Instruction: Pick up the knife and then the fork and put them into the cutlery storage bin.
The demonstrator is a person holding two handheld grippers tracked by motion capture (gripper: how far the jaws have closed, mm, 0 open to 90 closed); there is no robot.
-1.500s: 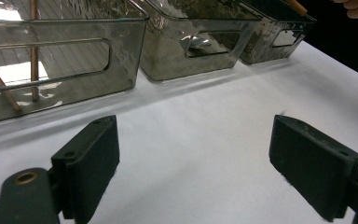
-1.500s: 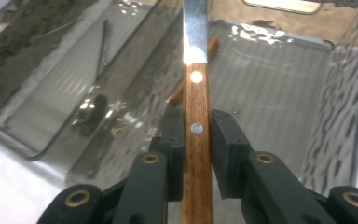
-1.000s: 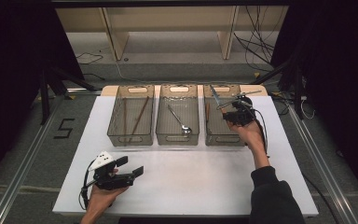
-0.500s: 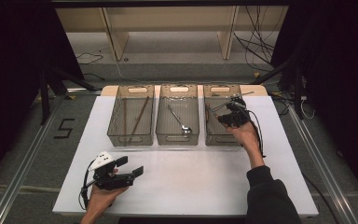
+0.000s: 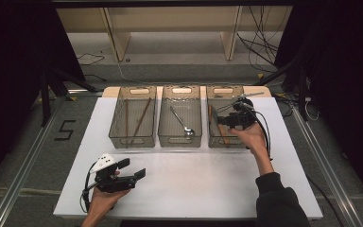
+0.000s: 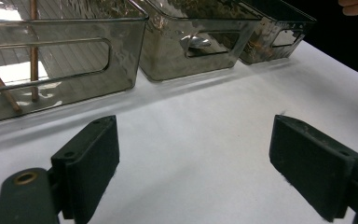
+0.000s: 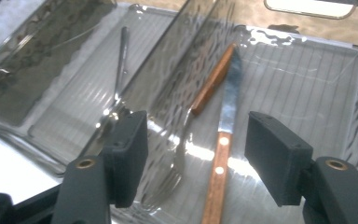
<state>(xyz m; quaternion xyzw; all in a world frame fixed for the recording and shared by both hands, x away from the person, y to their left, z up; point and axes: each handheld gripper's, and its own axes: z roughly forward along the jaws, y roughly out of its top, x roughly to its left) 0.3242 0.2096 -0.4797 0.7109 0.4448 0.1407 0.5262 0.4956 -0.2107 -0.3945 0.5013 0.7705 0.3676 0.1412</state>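
Right gripper (image 5: 223, 119) hovers over the right bin (image 5: 213, 140), jaws just opening, spread, pinching nothing. Knife (image 7: 221, 154) and fork (image 7: 182, 154) lie side by side in that bin below. Left gripper (image 5: 133, 168) rests near-left on the table (image 5: 208, 189), jaws spread, empty.

Overhead light leaves the white surface (image 5: 194, 189) bright against a dark, murky room, throws soft shadows along the near walls of the bins (image 6: 65, 60), and sparks rippled glare on the clear plastic, while the nearest fingers (image 7: 275, 154) blur slightly.
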